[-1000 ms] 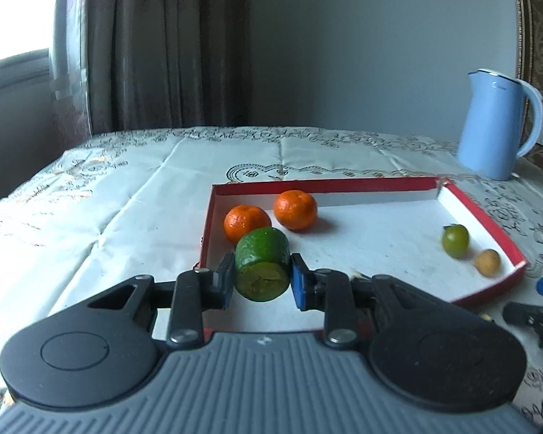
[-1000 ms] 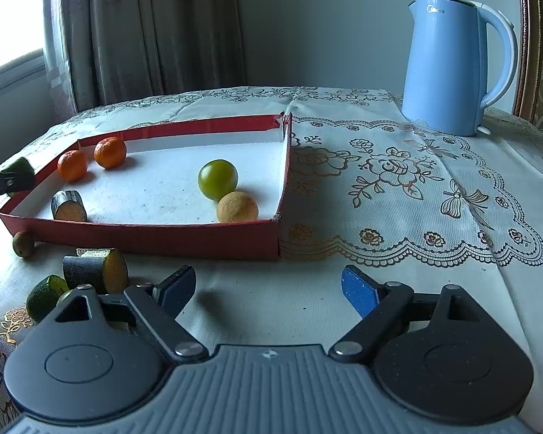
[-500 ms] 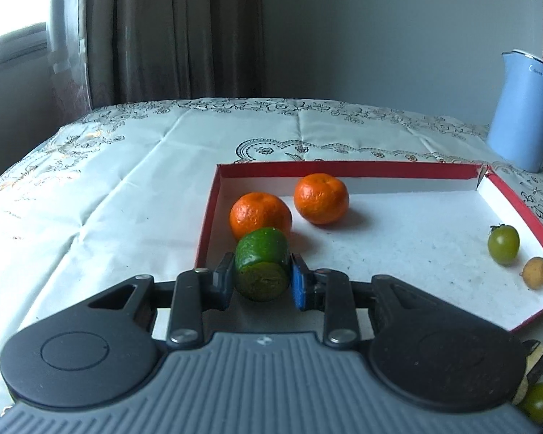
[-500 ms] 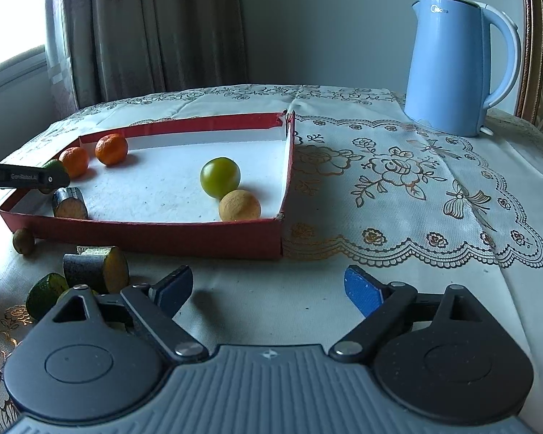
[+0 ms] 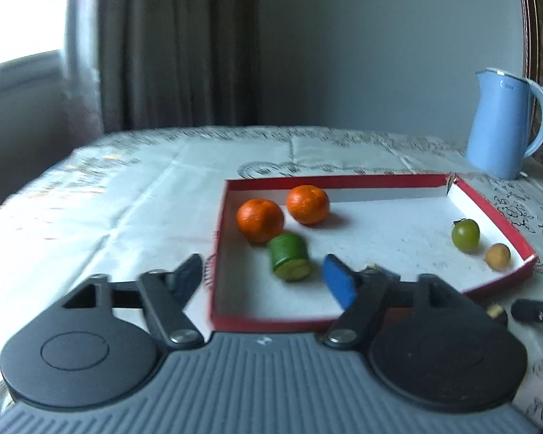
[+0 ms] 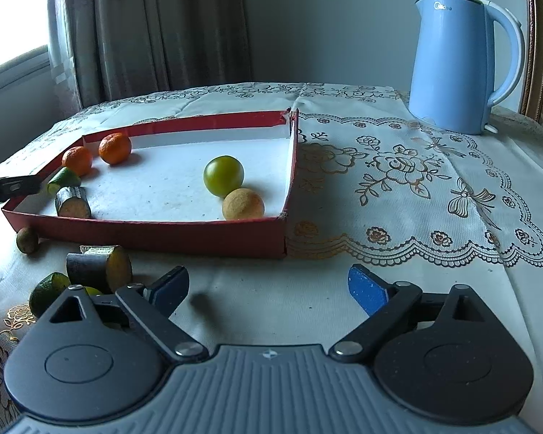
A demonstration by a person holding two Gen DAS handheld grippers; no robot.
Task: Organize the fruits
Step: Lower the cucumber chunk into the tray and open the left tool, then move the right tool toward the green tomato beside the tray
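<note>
The left gripper [image 5: 264, 276] is opening, the lime [image 5: 289, 262] loose in the tray [image 5: 496, 213], touching the orange [image 5: 260, 220] at 10 o'clock. The right gripper [image 6: 268, 291] is opening wide, nothing between.

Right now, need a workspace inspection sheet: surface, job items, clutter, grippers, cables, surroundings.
Surface: table under a white patterned tablecloth.
Job's things: red tray holds two oranges, green cut piece, dark cut piece, green round fruit, tan round fruit. Outside the tray: another dark cut piece, green fruit, small brown fruit.
Clutter: blue kettle.
Grippers: left gripper opening, green piece lying free; right gripper opening, nothing between.
Cables: nothing seen.
Surroundings: curtain, wall.
</note>
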